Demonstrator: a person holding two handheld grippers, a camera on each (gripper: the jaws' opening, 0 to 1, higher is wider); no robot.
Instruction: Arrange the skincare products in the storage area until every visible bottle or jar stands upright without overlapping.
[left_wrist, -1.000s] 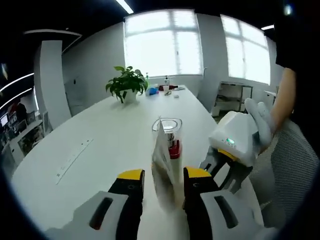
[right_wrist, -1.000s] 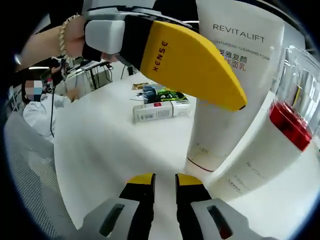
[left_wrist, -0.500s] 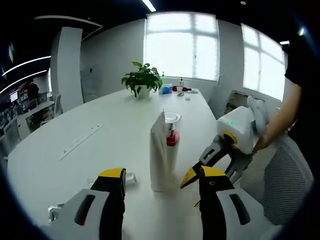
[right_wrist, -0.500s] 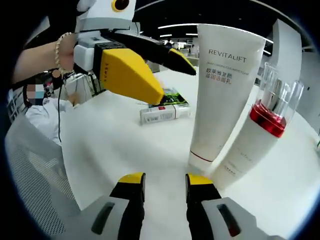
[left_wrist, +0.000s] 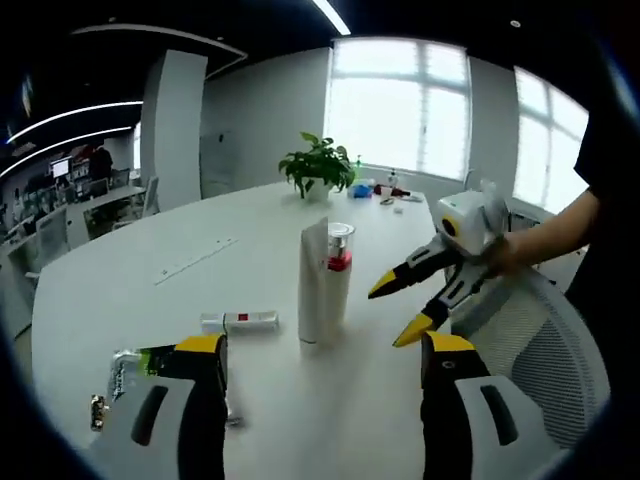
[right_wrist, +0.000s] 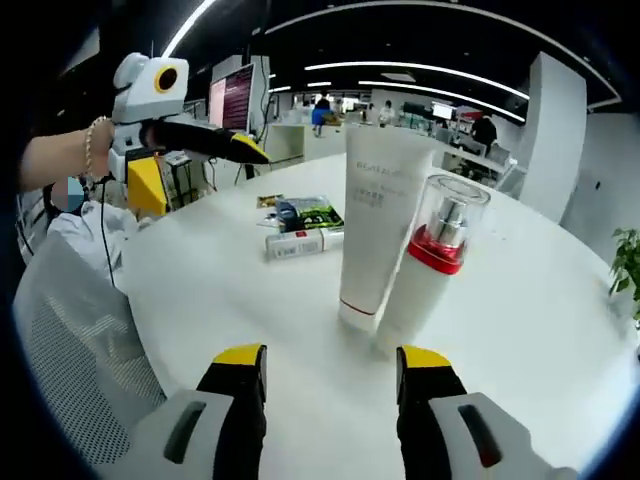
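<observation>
On the long white oval desk (left_wrist: 150, 290), a tall white squeeze tube (left_wrist: 313, 283) standing upright on its cap, printed face turned toward the right gripper view, with a white pump bottle with a red collar and clear cap (left_wrist: 337, 270) upright and touching its side. Same pair in the right gripper view: tube (right_wrist: 374, 228) and pump bottle (right_wrist: 429, 262) side by side near the desk's middle, bottle leaning slightly against the tube. Just beyond them, lying flat: a small white carton with a red mark (right_wrist: 303, 242) and a dark green printed packet (right_wrist: 308, 212) behind it; in the left gripper view the carton (left_wrist: 240, 321) lying left of the tube, the packet (left_wrist: 135, 367) nearer the left jaw.

Left hand-held gripper (left_wrist: 320, 358): yellow-tipped jaws spread wide apart, released, gripping nothing, well short of the tube. Right hand-held gripper (right_wrist: 332, 362): likewise parted and unloaded, low in front of the two bottles; seen from the left gripper view at right (left_wrist: 406, 305), held up off the desk by a hand, jaws splayed. Potted green plant (left_wrist: 319, 167) at the far end of the desk near bright windows; mesh chair back (right_wrist: 80, 340) beside the desk edge.
</observation>
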